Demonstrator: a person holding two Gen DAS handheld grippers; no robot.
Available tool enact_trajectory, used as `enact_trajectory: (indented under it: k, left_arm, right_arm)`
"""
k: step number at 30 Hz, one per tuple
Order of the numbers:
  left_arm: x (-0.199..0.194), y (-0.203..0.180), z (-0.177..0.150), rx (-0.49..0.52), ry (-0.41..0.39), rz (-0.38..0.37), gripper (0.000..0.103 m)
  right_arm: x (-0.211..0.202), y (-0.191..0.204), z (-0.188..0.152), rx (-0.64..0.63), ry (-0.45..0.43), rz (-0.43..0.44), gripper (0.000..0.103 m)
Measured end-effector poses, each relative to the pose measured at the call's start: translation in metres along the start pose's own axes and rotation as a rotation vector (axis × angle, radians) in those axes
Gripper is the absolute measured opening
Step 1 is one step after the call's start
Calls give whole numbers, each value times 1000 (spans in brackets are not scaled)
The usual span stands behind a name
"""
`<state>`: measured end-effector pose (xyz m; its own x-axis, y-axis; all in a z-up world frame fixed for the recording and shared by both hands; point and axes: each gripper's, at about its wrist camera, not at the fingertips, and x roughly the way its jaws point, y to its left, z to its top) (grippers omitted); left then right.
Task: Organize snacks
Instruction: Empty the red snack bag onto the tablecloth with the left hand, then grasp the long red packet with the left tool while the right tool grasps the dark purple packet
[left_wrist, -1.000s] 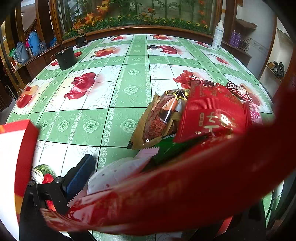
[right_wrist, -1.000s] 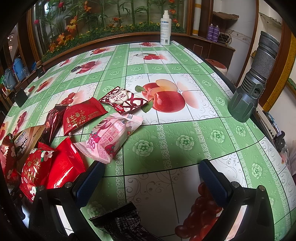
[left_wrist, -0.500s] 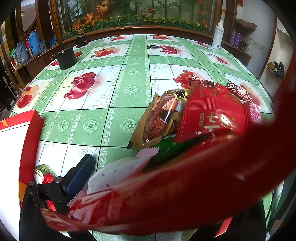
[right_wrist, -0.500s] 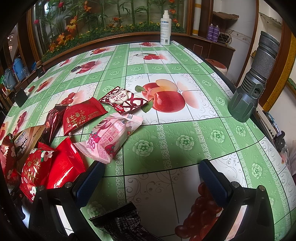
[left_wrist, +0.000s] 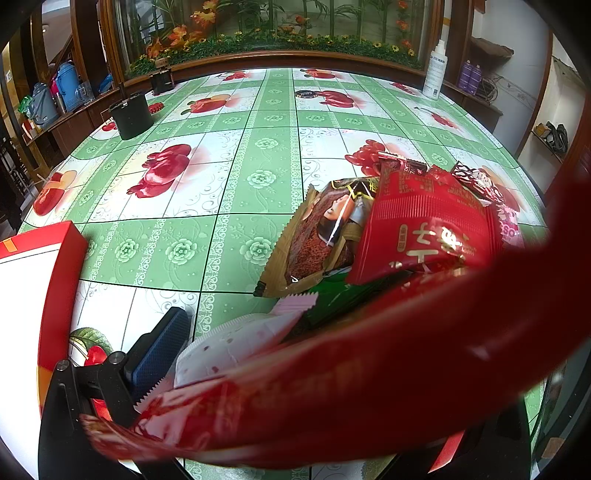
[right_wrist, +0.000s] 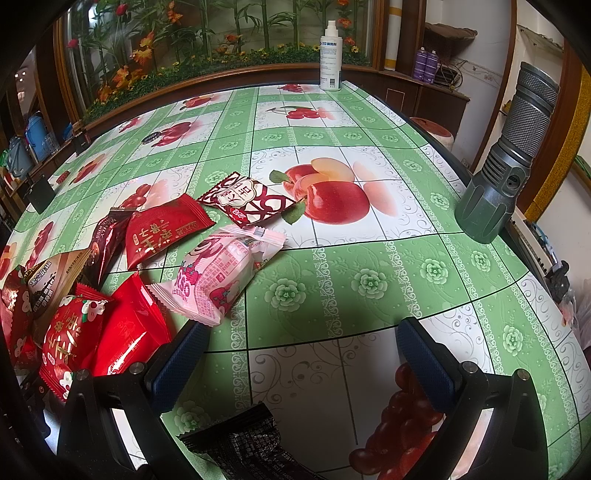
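Left wrist view first: a big glossy red packet (left_wrist: 332, 398) fills the lower half of the frame, blurred and very close to the lens, sweeping from lower left up to the right edge. Only one finger (left_wrist: 162, 350) of the left gripper (left_wrist: 295, 406) shows, its blue pad at lower left, just beside the serrated edge of a white-and-pink packet (left_wrist: 236, 347); the other finger is hidden behind the red packet, so I cannot tell whether the jaws are clamped on it. At the left edge sits a red-rimmed box (left_wrist: 55, 280) with a white inside. Right of centre lies a pile: a brown packet (left_wrist: 314, 236) partly under a red packet with gold characters (left_wrist: 428, 229). Over to the right wrist view: the right gripper (right_wrist: 303, 358) hangs above the green fruit-print tablecloth (right_wrist: 369, 258), fingers (right_wrist: 181, 365) spread wide, nothing between them. The left finger's tip sits just beside a pink strawberry packet (right_wrist: 218, 273) and a plain red packet (right_wrist: 129, 328). A black packet (right_wrist: 240, 446) lies at the bottom edge, between the fingers' bases. More snacks crowd the left side, and a maroon-and-white packet (right_wrist: 247, 199) lies near centre. A grey flashlight (right_wrist: 506, 158) stands at the right, a white spray bottle (right_wrist: 330, 55) at top.
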<state>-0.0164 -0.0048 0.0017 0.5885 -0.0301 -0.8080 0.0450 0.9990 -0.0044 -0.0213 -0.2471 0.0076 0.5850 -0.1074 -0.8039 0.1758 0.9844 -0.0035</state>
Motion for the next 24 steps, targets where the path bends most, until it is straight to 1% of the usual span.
enact_trajectory:
  k: [14, 17, 19, 20, 21, 22, 24]
  left_arm:
    - [0, 0, 0, 0, 0, 0, 103]
    - [0, 0, 0, 0, 0, 0, 103]
    - [0, 0, 0, 0, 0, 0, 103]
    - [0, 0, 0, 0, 0, 0, 103]
    - [0, 0, 0, 0, 0, 0, 103]
    - [0, 0, 0, 0, 0, 0, 103]
    - [0, 0, 0, -1, 0, 1, 103]
  right_arm:
    - [0, 1, 0, 0, 0, 0, 103]
    - [-1, 1, -1, -34, 3, 27, 103]
    - [0, -1, -1, -89, 39, 69, 103]
    - [0, -4, 1, -96, 55, 101, 103]
    - [-1, -12, 4, -54, 49, 147, 103]
    - [-3, -22, 5, 11, 45, 220, 103]
    - [-5, -37, 10, 88, 53, 385, 103]
